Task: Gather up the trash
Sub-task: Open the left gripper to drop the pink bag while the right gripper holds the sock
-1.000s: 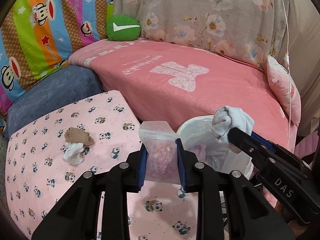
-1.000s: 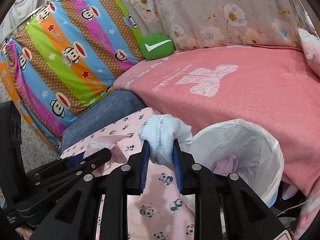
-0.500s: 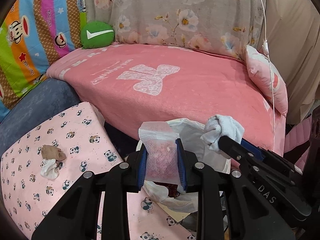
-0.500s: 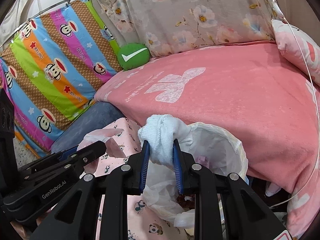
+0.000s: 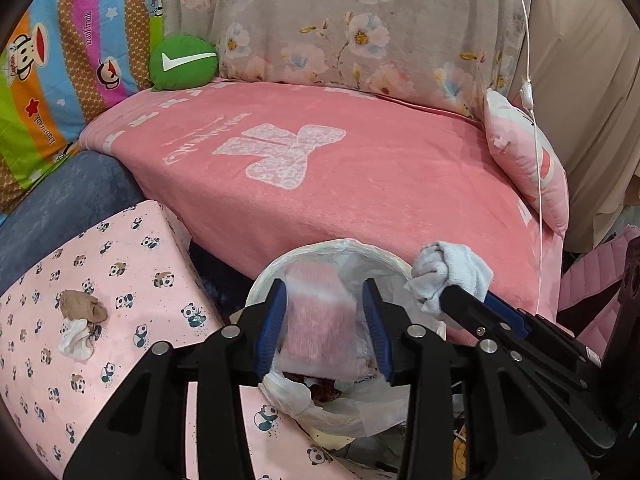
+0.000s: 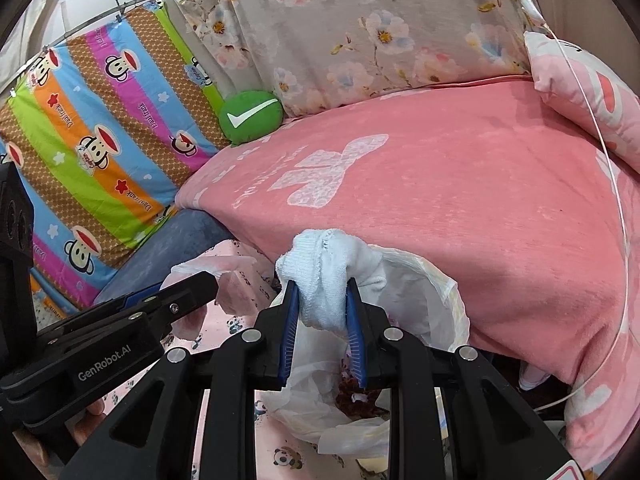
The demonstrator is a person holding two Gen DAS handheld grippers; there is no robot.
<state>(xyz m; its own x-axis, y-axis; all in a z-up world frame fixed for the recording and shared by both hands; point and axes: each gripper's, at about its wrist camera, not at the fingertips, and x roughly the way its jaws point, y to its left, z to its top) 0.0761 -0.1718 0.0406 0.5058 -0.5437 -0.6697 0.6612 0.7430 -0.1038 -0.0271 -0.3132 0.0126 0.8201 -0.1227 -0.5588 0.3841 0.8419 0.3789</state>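
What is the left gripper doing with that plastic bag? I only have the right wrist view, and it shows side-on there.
Observer: In the left wrist view, the left gripper has its jaws spread. The plastic bag between them is blurred, over the mouth of the lined bin.
Operator: Any trash not yet collected?
Observer: Yes. A brown wad and a white wad lie touching on the panda cloth, outside your view.
Operator: Where is the right gripper relative to the bin?
Observer: The right gripper holds its pale cloth at the bin's right rim, not over its centre.
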